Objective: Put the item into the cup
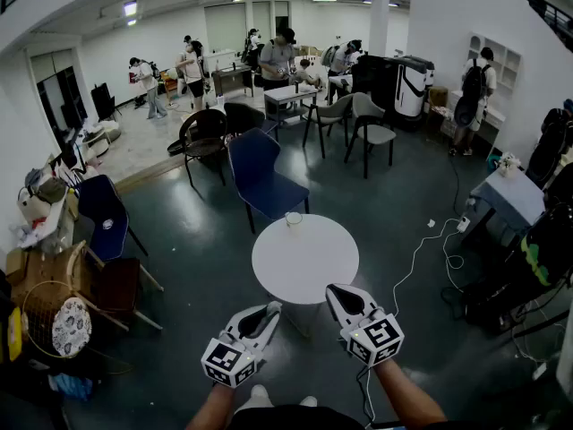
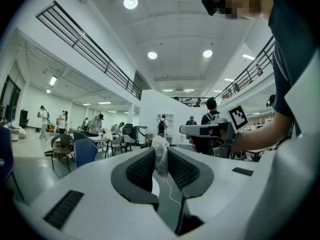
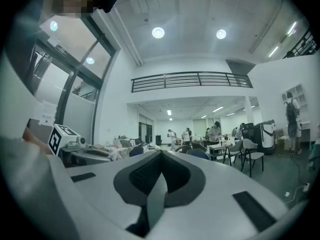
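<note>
A small white cup (image 1: 294, 219) stands at the far edge of the round white table (image 1: 304, 267). My left gripper (image 1: 271, 310) hovers just short of the table's near edge, to the left. In the left gripper view, my left gripper (image 2: 161, 151) is shut on a crumpled white item (image 2: 161, 153) that sticks up between its dark pads. My right gripper (image 1: 333, 292) hangs over the near right rim of the table. In the right gripper view, my right gripper (image 3: 161, 155) has its jaws together with nothing between them.
A blue chair (image 1: 260, 173) stands right behind the table, with more chairs (image 1: 107, 218) to the left. A white cable (image 1: 421, 249) trails over the floor toward a grey table (image 1: 510, 195) at the right. People stand around desks at the far end.
</note>
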Tool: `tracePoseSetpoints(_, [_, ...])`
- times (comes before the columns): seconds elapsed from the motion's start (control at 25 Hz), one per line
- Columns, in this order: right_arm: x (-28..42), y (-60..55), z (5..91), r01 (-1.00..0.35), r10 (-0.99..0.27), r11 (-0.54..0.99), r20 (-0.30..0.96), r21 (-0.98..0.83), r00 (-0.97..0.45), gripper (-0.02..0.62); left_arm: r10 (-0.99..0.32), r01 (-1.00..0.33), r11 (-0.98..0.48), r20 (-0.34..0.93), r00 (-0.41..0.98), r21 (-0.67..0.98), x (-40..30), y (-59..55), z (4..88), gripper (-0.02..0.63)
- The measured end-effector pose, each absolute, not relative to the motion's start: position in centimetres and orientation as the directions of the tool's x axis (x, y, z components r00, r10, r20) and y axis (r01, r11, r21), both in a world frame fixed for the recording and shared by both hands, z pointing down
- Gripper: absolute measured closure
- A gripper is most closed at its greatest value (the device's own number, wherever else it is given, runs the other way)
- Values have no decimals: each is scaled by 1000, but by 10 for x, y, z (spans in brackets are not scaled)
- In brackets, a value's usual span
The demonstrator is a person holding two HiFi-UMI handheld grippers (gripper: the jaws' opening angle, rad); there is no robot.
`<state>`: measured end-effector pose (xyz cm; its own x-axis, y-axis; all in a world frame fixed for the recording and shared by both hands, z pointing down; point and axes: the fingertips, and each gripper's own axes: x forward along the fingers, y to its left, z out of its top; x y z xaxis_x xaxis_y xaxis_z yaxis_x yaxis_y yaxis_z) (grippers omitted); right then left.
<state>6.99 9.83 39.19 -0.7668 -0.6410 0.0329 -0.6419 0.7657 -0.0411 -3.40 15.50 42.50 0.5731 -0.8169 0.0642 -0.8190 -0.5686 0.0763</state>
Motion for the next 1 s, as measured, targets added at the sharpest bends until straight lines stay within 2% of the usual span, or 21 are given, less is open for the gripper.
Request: tracePoseSetpoints(1.0, [86,100,394,-653,-652,756,37,-40,-757,578,-821,-822,-564,54,568,77,-27,154,423,518])
